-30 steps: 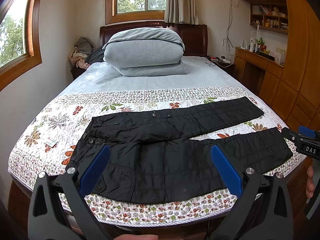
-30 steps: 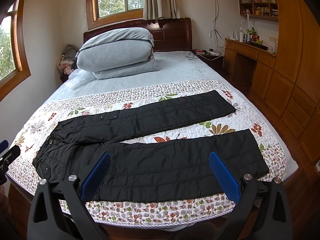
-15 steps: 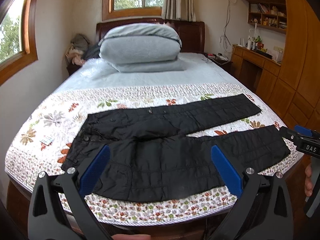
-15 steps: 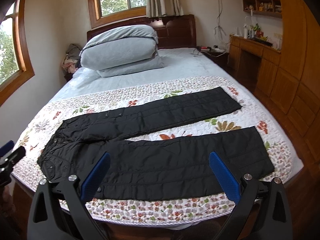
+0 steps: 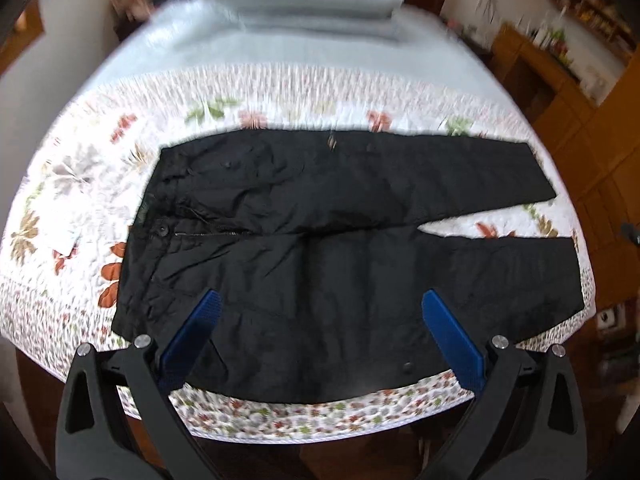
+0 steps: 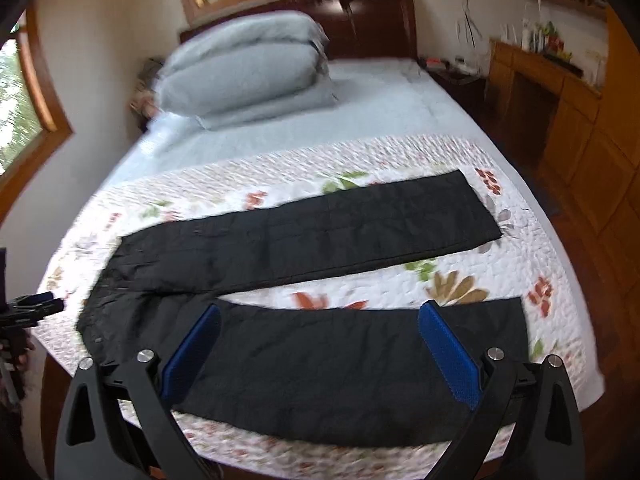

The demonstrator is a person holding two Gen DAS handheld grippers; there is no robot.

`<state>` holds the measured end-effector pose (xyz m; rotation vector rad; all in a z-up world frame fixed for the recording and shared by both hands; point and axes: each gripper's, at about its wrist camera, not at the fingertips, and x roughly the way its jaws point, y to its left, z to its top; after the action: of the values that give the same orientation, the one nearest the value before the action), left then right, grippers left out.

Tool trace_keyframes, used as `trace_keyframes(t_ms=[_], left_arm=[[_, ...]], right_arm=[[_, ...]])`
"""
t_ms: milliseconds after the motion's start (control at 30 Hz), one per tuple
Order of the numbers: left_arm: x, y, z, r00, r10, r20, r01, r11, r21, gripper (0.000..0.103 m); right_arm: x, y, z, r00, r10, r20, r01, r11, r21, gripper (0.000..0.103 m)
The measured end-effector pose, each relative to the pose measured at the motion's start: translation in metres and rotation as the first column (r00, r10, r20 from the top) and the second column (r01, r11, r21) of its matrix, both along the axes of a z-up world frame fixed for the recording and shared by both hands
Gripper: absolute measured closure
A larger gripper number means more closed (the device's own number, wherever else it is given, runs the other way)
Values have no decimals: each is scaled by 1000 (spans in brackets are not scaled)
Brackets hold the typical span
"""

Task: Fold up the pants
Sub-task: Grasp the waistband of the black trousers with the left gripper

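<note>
Black pants (image 5: 328, 240) lie flat across the floral quilt (image 5: 80, 168), waistband to the left and both legs spread apart toward the right. My left gripper (image 5: 320, 300) hovers open above the near leg's thigh, nothing between its blue pads (image 5: 192, 332). In the right wrist view the same pants (image 6: 312, 236) stretch across the quilt (image 6: 400, 160), and my right gripper (image 6: 318, 314) hangs open over the near leg (image 6: 340, 368), also empty. The left gripper's tip (image 6: 36, 304) shows at the left edge of that view. Both views are motion-blurred.
A folded grey duvet (image 6: 248, 76) is stacked at the head of the bed, on a pale blue sheet (image 6: 360, 108). Wooden cabinets and a desk (image 6: 560, 92) line the right wall. A small white tag (image 5: 64, 236) lies on the quilt left of the waistband.
Both grippers have moved forward and tipped downward toward the pants, so the near leg now fills more of each view. Both stay open; the pants have not moved.
</note>
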<state>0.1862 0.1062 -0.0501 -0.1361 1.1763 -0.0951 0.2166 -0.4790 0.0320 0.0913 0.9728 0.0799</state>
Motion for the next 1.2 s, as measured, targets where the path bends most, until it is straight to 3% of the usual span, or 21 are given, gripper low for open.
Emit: trace_keyframes(t_ms=[67, 200, 367, 467, 600, 667, 767, 833, 933, 1033, 1067, 1133, 1200], left_arm=[[24, 16, -13, 997, 4, -75, -7, 999, -42, 2], [79, 55, -51, 966, 91, -242, -114, 990, -85, 2], [134, 97, -90, 921, 124, -369, -165, 983, -81, 2], [164, 134, -109, 878, 195, -436, -247, 967, -64, 2], [195, 193, -133, 801, 301, -517, -365, 931, -25, 2], [204, 222, -147, 757, 349, -552, -442, 896, -38, 2], [211, 244, -162, 719, 396, -571, -520, 851, -65, 2], [217, 253, -172, 711, 409, -572, -543, 836, -76, 2], [223, 262, -186, 689, 450, -568, -557, 831, -17, 2], [225, 263, -196, 675, 441, -591, -567, 823, -34, 3], [226, 260, -196, 683, 433, -588, -564, 825, -47, 3], [231, 247, -194, 721, 377, -582, -536, 835, -123, 4], [235, 233, -191, 737, 341, -583, -513, 844, -155, 4]], right_arm=[[35, -18, -11, 997, 12, -71, -11, 1000, 17, 3], [111, -61, -37, 982, 2, -188, 7, 999, 46, 3], [193, -108, -81, 951, -8, -309, 34, 996, 79, 3], [229, -126, -108, 936, -20, -351, 41, 998, 53, 3], [271, -153, -142, 924, -69, -376, 80, 997, 13, 3], [287, -164, -156, 918, -88, -387, 101, 995, 13, 3], [307, -175, -177, 908, -116, -402, 131, 991, 9, 3], [317, -178, -188, 905, -126, -407, 141, 990, 6, 3], [328, -176, -200, 905, -116, -410, 125, 992, -4, 3], [336, -174, -206, 909, -104, -404, 98, 995, -35, 3], [338, -174, -207, 910, -97, -403, 89, 995, -39, 3], [342, -175, -207, 915, -80, -396, 68, 997, -42, 3], [346, -176, -207, 920, -70, -386, 58, 997, -43, 3]])
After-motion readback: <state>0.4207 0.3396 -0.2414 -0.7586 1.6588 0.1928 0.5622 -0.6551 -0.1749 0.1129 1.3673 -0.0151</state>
